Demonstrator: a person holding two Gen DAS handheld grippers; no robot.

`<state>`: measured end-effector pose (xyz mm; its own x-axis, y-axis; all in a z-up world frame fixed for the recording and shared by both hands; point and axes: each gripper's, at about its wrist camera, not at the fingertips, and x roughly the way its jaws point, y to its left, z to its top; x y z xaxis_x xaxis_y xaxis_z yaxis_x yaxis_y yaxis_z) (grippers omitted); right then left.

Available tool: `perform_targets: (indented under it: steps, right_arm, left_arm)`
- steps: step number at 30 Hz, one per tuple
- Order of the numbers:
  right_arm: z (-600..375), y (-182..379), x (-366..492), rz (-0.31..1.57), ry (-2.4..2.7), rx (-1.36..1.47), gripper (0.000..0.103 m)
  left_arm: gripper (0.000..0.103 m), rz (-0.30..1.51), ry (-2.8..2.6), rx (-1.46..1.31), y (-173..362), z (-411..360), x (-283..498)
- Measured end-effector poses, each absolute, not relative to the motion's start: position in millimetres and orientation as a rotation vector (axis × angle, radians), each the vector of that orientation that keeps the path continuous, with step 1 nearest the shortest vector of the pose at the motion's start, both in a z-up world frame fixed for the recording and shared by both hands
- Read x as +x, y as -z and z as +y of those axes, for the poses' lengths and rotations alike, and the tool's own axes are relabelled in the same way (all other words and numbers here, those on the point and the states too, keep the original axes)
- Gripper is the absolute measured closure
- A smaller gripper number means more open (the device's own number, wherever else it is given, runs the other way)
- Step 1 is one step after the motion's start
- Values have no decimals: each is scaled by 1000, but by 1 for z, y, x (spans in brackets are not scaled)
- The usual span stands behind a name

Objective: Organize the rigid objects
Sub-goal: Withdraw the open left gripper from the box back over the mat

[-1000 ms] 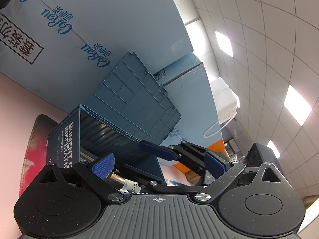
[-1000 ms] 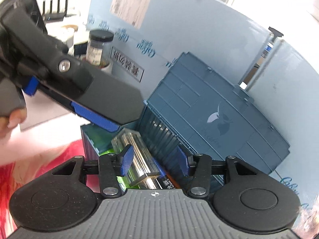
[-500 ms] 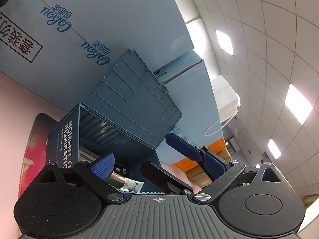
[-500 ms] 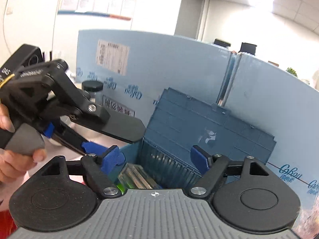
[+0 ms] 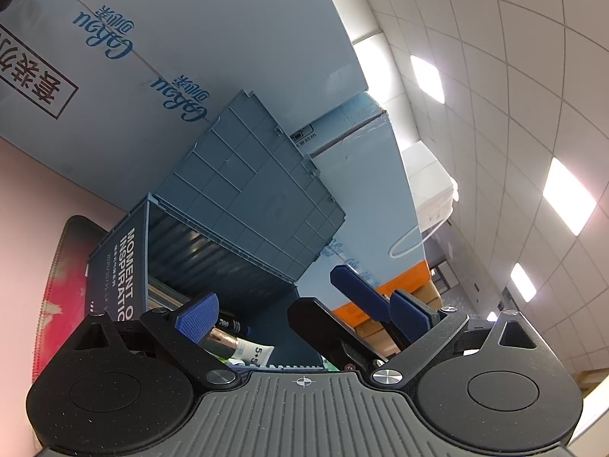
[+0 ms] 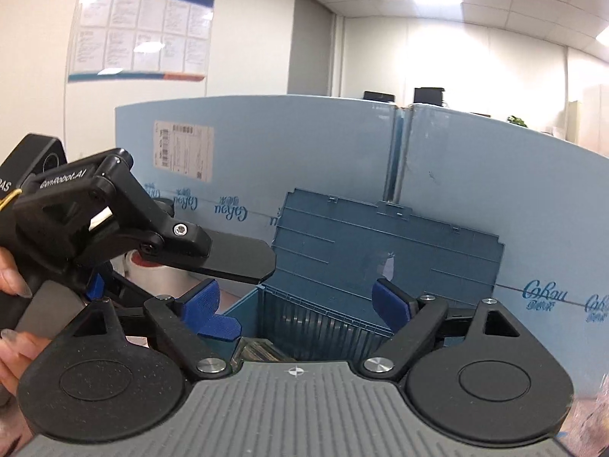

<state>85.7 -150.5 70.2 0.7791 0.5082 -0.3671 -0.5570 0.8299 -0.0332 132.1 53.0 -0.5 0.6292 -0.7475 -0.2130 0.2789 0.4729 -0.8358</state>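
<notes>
A blue plastic box stands with its lid raised against the cardboard wall. A shiny clear case lies inside it, just under my right gripper. That gripper's jaws are opening, with nothing between the pads. My left gripper hangs open over the box's left wall, held by a hand. In the left wrist view the left gripper is open over the box. A white tube and a dark marker lie inside. The right gripper's fingers cross in front.
Pale blue cardboard panels wall off the back and right. A white roll stands behind the left gripper. The box sits on a red mat on a pink tabletop.
The right gripper was closed on the shiny clear case over the box. It has opened, the case now lies in the box, and the gripper has rolled level and tipped up. The left gripper stayed put.
</notes>
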Motion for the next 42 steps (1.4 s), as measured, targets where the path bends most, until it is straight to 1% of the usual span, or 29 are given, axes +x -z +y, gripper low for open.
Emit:
perform_targets:
  steps: [9,12,14,18,22,34,42]
  right_arm:
    - [-157,-67,78,342,-543,-99,16]
    - [-161,-68,75,341,-531,-72,14]
    - [-163,-68,72,332,-517,-62,10]
    - [-166,-69,64,313,-501,-50,8]
    - [-169,-72,57,289,-477,-45,3]
    - [-184,-65,49,272,-454,39,1]
    - [-201,-60,36,228,-397,140,0]
  left_arm:
    - [5,621,687,-855,0,50,133]
    - [5,619,690,-853,-1,50,133]
    - [5,617,692,-852,-1,49,133]
    - [5,616,692,-850,-1,50,133]
    - [5,616,692,-846,-2,50,133]
    - [5,619,704,-808,-5,41,132]
    - [5,609,702,-791,-7,41,129]
